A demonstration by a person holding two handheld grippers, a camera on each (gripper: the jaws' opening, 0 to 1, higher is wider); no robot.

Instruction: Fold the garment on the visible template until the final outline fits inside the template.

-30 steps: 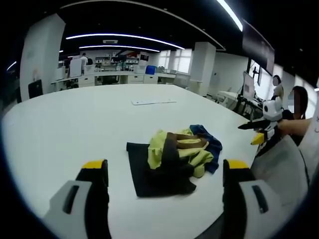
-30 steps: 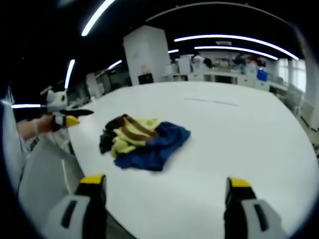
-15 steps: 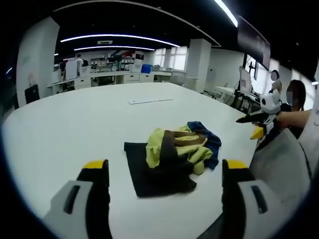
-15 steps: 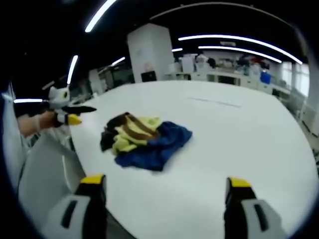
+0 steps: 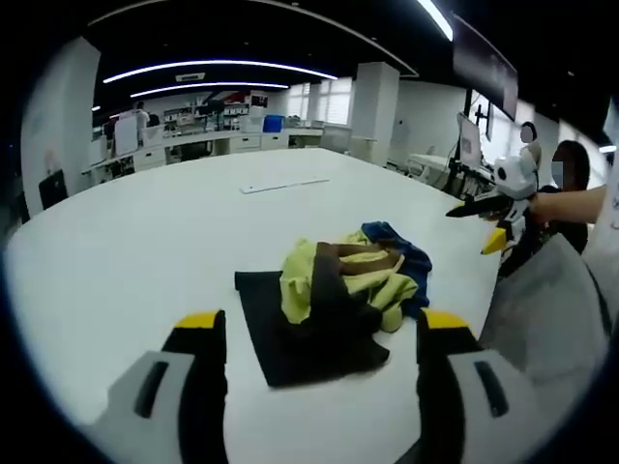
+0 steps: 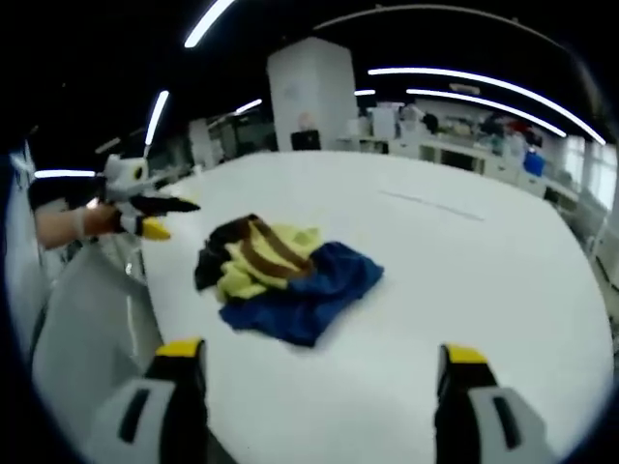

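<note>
**A crumpled garment waits on the template**

While both tools hang in the air, the garment lies in a messy heap on the big white tabletop. It is yellow-green, brown and blue, all bunched up. In the left gripper view, part of it sits on the template, a dark flat sheet that lies flat on the tabletop. The dark sheet sticks out from under the heap on the near side. The blue part of the garment hangs off the far side of the sheet.

The left hand-held gripper has its two yellow-tipped jaws spread wide apart. Nothing is between them. It is up above the near edge of the tabletop and touches nothing.

In the right gripper view, the garment shows its blue part on the near side and its yellow and brown part behind. The right hand-held gripper is wide open too and holds nothing. It is apart from the heap, over the white tabletop.

Each view also shows the other tool off at the side, past the edge of the tabletop. A person's hand holds it there. A thin flat strip lies far back on the tabletop, well apart from the garment. Desks and a pillar stand at the back of the room, under long ceiling lights.
</note>
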